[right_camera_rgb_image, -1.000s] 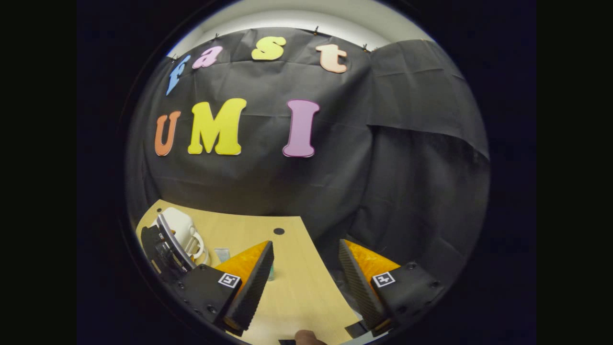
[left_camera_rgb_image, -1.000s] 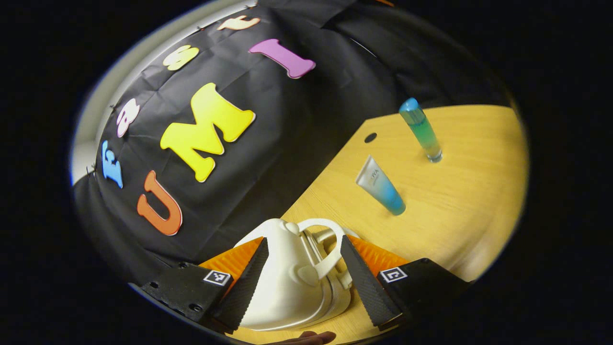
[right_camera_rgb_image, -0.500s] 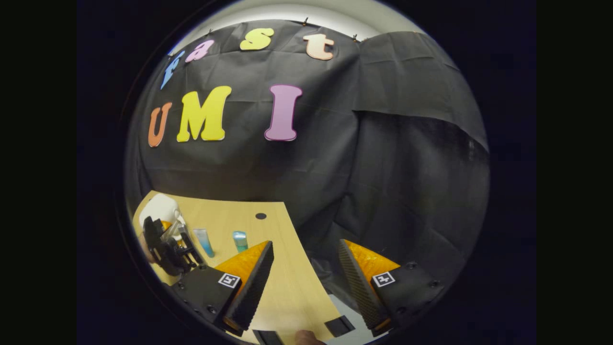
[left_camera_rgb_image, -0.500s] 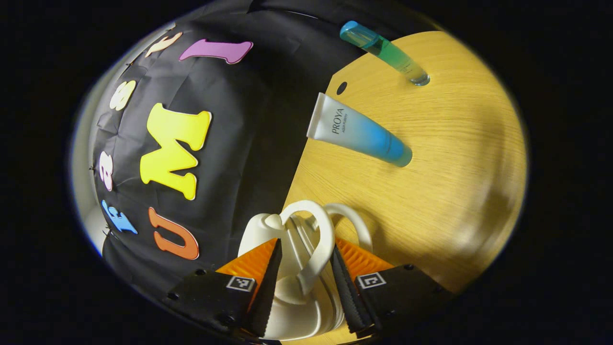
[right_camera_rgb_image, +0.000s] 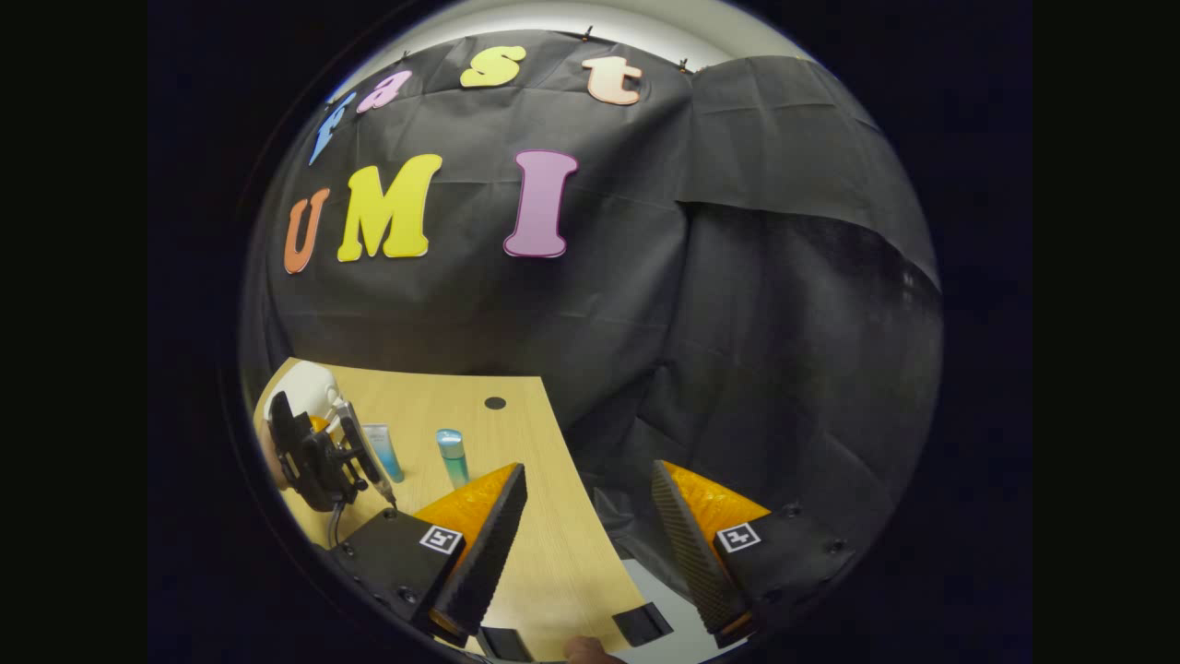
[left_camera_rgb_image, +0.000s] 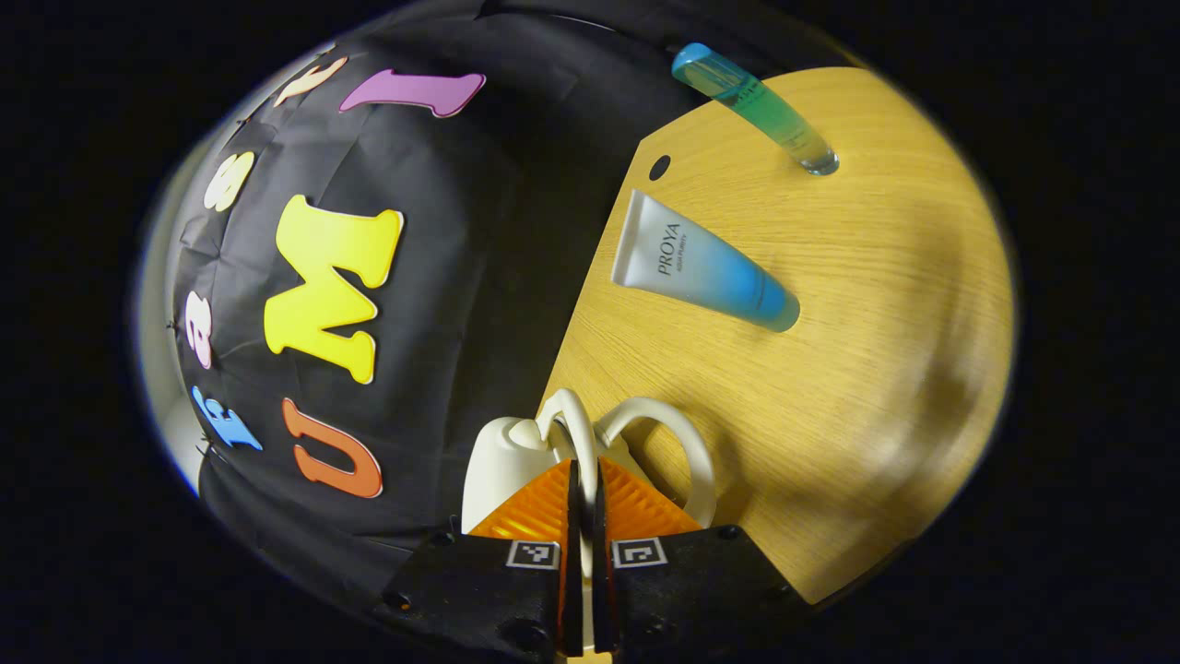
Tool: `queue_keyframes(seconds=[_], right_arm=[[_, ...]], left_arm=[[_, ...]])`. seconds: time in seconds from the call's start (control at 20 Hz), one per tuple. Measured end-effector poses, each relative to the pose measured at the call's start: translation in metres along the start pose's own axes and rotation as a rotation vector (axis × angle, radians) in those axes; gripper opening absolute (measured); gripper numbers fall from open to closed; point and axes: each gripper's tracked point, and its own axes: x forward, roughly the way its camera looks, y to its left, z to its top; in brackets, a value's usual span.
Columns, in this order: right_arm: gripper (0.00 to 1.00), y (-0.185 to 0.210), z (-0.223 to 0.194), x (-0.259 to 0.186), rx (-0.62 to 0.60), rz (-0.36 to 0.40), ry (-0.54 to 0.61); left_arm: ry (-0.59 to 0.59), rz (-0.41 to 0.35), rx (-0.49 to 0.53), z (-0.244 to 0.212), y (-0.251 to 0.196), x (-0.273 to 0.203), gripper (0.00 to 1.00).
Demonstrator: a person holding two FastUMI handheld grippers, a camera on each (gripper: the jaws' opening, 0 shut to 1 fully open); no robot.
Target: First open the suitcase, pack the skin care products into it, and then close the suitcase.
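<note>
Cream hard-shell suitcase (left_camera_rgb_image: pixel 502 461), small and probably light, stands at the desk (left_camera_rgb_image: pixel 830 369) edge by the booth wall; left gripper (left_camera_rgb_image: pixel 583 489) is clamped on one thin handle loop (left_camera_rgb_image: pixel 576 433). Right gripper (right_camera_rgb_image: pixel 583 535) hangs released. Soft tube (left_camera_rgb_image: pixel 701 272) and slim bottle (left_camera_rgb_image: pixel 756 106) stand on open desk nearby.

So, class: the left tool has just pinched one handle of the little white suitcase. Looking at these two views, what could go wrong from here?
1. The left tool grips only one thin handle of the suitcase; pulling may lift or drag the whole case rather than open it.
2. The suitcase sits at the table edge by the wall, so it might slide off.
3. The upright tube and bottle stand close by; a swinging lid might topple them.
</note>
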Motion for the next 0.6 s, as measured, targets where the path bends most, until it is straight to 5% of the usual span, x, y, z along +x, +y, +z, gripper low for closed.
queue_keyframes(seconds=[0.6], right_arm=[[0.81,0.106,0.024,0.002,-0.043,0.088,-0.001]], left_arm=[[-0.035,-0.082,-0.511,-0.031,0.15,-0.035,0.03]])
